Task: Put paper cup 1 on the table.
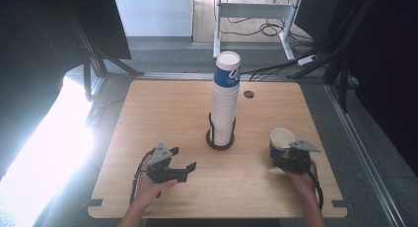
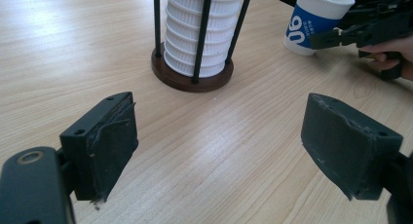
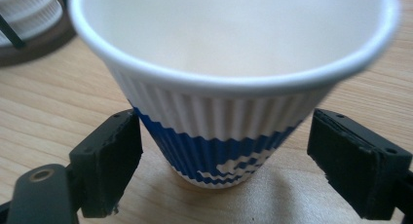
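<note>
A single white and blue ribbed paper cup (image 1: pixel 282 138) (image 3: pixel 219 131) stands upright on the wooden table (image 1: pixel 172 108) at the right. My right gripper (image 1: pixel 279 154) (image 3: pixel 224 170) is open, one jaw on each side of the cup's lower part, with a gap showing at the right pad (image 3: pixel 350 160). A tall stack of the same cups (image 1: pixel 226 98) (image 2: pixel 197 34) sits in a black wire holder with a round dark base (image 1: pixel 219 144) at the table's middle. My left gripper (image 1: pixel 184 158) (image 2: pixel 219 141) is open over bare wood at the front left, with nothing between its jaws.
In the left gripper view the lone cup (image 2: pixel 316 19) and the right gripper (image 2: pixel 341 36) appear at the upper right. A small round hole (image 1: pixel 248 94) is near the table's far edge. Desk legs and cables lie on the floor beyond.
</note>
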The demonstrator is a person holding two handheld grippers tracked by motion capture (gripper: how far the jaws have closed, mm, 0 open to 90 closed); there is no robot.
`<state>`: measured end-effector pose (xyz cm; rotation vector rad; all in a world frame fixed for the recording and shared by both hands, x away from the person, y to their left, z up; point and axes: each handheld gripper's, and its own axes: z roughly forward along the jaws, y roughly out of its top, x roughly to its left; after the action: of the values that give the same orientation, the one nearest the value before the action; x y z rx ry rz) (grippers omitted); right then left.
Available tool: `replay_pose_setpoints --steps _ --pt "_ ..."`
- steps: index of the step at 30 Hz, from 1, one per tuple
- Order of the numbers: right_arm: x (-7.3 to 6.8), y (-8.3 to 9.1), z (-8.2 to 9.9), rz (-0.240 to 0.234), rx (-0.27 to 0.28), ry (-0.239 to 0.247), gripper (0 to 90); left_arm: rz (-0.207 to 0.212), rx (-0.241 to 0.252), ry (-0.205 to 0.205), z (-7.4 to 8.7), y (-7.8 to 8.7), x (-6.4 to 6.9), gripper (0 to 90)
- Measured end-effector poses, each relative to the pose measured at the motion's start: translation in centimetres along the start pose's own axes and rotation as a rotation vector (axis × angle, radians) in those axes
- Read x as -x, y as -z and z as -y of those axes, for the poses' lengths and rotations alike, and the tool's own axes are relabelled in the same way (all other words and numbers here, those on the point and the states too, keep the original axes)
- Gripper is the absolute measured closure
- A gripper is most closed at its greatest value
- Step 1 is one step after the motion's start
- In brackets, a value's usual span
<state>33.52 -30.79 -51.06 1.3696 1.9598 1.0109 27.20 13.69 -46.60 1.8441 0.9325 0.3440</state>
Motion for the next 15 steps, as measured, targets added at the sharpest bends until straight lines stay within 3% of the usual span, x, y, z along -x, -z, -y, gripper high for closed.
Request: replay_pose_setpoints --steps 6,9,15 --pt "-0.2 1.8 0.0 -0.001 0.046 -0.037 9.6 0.011 0.012 0.017 -0.1 0.5 -0.3 14.2" --pt "-0.3 3.7 -0.1 -0.01 0.093 -0.074 9.1 0.009 0.019 0.012 -0.2 0.7 -0.3 14.4" --pt "-0.6 6.3 -0.6 -0.043 0.151 -0.085 9.9 -0.009 0.034 0.005 -1.1 0.5 0.3 14.3"
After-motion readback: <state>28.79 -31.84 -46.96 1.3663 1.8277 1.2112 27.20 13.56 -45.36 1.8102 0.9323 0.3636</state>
